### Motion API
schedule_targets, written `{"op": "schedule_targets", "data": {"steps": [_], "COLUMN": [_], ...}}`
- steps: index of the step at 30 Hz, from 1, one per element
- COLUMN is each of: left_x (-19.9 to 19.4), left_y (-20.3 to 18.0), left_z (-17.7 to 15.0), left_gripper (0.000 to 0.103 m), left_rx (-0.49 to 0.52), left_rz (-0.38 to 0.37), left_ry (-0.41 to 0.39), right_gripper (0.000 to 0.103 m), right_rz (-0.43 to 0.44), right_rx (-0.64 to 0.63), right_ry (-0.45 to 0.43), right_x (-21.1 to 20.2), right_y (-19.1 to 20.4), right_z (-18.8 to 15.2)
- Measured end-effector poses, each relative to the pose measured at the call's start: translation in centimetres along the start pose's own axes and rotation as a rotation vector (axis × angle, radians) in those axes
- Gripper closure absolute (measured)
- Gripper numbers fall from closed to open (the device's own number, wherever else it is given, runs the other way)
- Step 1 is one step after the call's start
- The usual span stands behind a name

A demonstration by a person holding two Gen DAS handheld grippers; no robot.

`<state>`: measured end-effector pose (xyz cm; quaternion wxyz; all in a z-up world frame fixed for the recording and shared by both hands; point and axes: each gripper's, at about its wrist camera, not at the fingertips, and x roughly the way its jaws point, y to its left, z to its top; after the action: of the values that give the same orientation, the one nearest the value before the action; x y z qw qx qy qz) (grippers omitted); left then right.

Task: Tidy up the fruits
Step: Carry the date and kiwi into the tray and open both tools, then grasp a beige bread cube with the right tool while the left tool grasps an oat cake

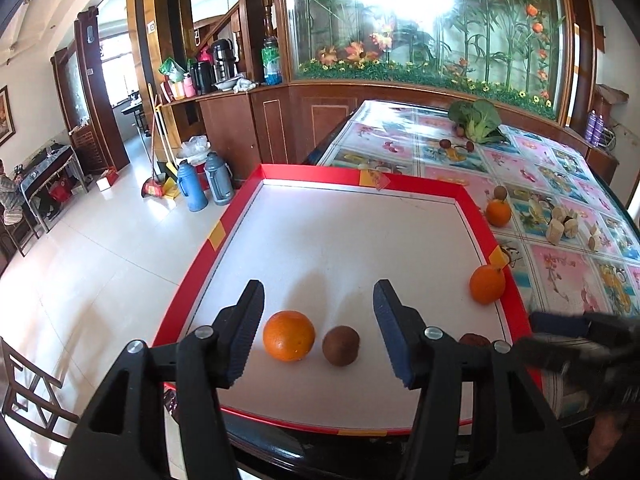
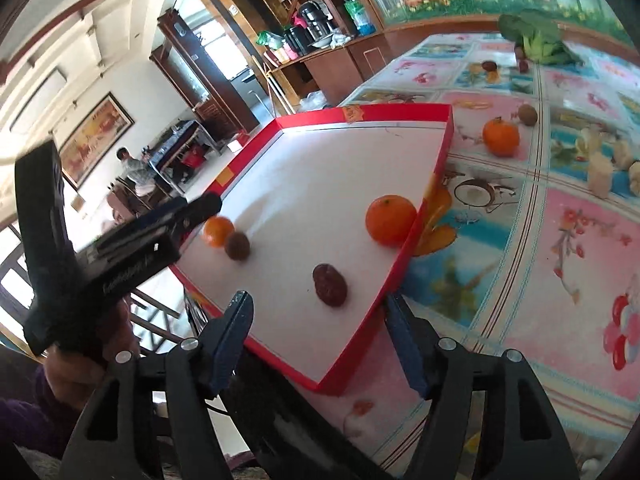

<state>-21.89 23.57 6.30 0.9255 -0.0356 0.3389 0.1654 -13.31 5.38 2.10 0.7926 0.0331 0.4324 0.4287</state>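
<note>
Fruits sit sorted in the red tray: an orange beside a kiwi, both lying free between the wide-open left gripper; the right gripper also gapes empty.

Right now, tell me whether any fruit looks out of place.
Yes. One orange and a brown fruit sit on the tablecloth outside the red tray, while two oranges and other fruit lie inside it.
</note>
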Motion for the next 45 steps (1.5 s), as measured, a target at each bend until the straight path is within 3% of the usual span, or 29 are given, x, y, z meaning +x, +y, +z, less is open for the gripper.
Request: {"op": "schedule_targets", "data": {"steps": [7, 10, 14, 19, 27, 32, 37, 45], "left_x": [-0.1, 0.0, -0.2, -0.3, -0.2, 0.8, 2.4, 6.1], "left_y": [0.1, -0.1, -0.6, -2.3, -8.7, -13.7, -17.6, -21.6], "left_z": [0.3, 0.4, 0.6, 0.8, 2.0, 3.5, 4.4, 4.8], "left_gripper": [0.044, 0.044, 0.044, 0.039, 0.035, 0.032, 0.032, 0.032], "left_rx": [-0.004, -0.004, 0.005, 0.034, 0.131, 0.187, 0.239, 0.273], "left_rz": [0.016, 0.016, 0.012, -0.016, -0.16, -0.267, -0.309, -0.326], "left_ry": [-0.007, -0.001, -0.002, -0.001, 0.023, 0.055, 0.083, 0.145], "right_gripper": [0.035, 0.035, 0.035, 0.035, 0.035, 0.035, 0.038, 0.065], "right_rz": [0.101, 0.077, -0.011, -0.198, -0.438, -0.492, -0.518, -0.578], "right_rx": [-0.104, -0.114, -0.035, 0.081, 0.231, 0.24, 0.255, 0.214], "right_ry": [-0.005, -0.039, -0.115, -0.212, -0.265, -0.237, -0.2, -0.129], "right_x": [-1.1, -2.0, -4.5, -8.5, -12.8, -12.6, -11.7, -9.5], "right_y": [1.7, 1.2, -2.6, -8.8, -16.1, -17.9, -19.7, -20.1], "right_z": [-0.8, -0.4, 0.2, 0.5, 0.2, 1.0, 1.9, 3.0]}}
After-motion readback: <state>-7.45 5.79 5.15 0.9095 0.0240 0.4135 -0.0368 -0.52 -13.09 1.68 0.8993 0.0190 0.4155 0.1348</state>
